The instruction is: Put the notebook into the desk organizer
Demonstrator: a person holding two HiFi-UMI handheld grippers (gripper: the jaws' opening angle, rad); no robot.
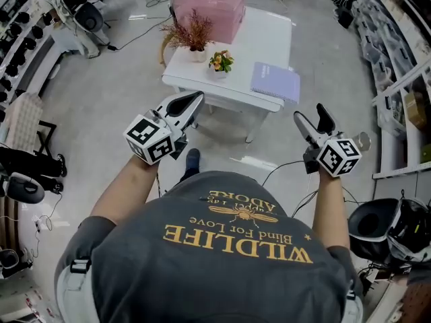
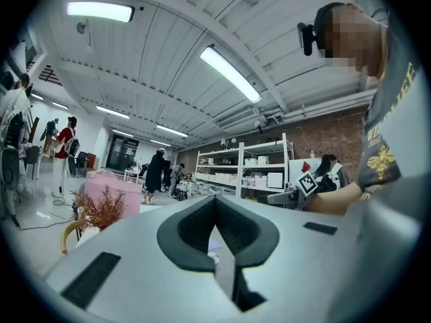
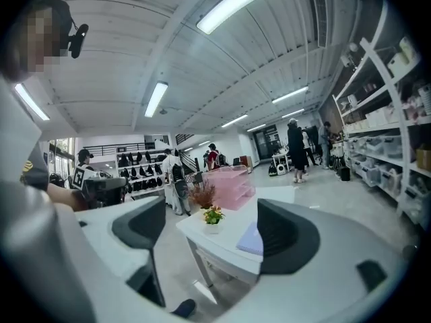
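A lilac notebook (image 1: 275, 81) lies flat at the near right corner of the white table (image 1: 269, 36). The pink translucent desk organizer (image 1: 207, 9) stands at the table's far end. Both grippers hang over the floor in front of the table, well short of it. My left gripper (image 1: 196, 99) is shut, its tips together with nothing between them. My right gripper (image 1: 310, 113) is open and empty. In the right gripper view the right gripper (image 3: 210, 208) frames the table, with the notebook (image 3: 250, 239) beside its right pad and the organizer (image 3: 231, 186) behind. The left gripper (image 2: 216, 200) points up toward the ceiling.
A dried plant in a white pot (image 1: 192, 36) and a small flower pot (image 1: 221, 61) stand on the table's left half. Storage shelves (image 1: 397, 59) line the right wall. Cables (image 1: 283, 170) trail on the floor. People stand in the background (image 3: 296, 150).
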